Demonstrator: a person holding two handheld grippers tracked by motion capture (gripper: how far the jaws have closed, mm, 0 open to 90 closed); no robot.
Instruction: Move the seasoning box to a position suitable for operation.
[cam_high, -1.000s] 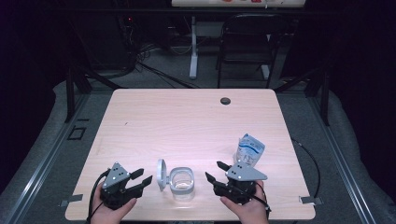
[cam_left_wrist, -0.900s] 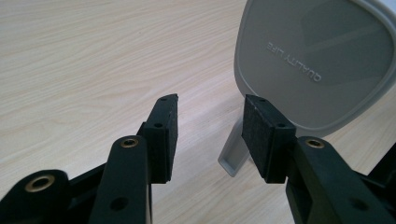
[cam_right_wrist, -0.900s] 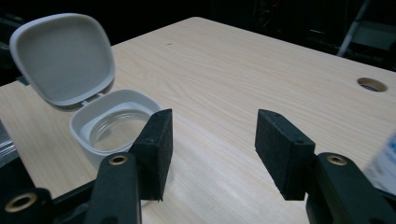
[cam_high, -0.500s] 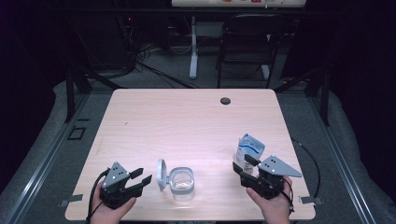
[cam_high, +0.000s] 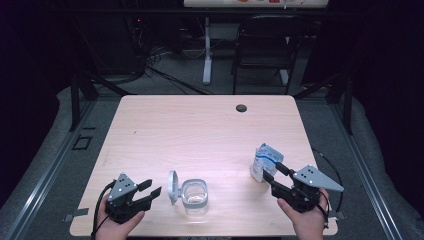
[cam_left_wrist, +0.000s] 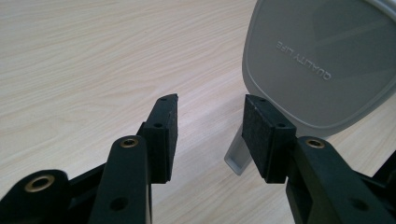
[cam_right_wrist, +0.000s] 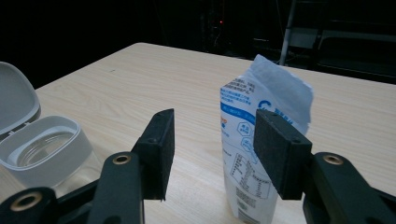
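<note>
- The white and blue printed pouch (cam_high: 265, 162) stands upright near the table's right edge, well in from the front edge.
- The right gripper (cam_high: 272, 172) sits just in front of the pouch, jaws spread and nothing pinched; they have just been closing a little. In the right gripper view the pouch (cam_right_wrist: 261, 154) rises beyond the gap, partly behind the right-hand pad (cam_right_wrist: 280, 154).
- The clear container (cam_high: 194, 195) with a grey rim stands close to the front edge, its hinged lid (cam_high: 173, 186) tipped up on its left.
- The left gripper (cam_high: 150, 189) hovers just left of that lid, jaws spread and empty; in the left gripper view the lid (cam_left_wrist: 322, 60) stands just past the pads.
- The light wooden table (cam_high: 200, 130) is bare across its middle and back, save a dark round grommet (cam_high: 241, 108) near the far edge.
- Beyond lies grey floor, a dark chair (cam_high: 262, 55) and trailing cables (cam_high: 165, 75).
</note>
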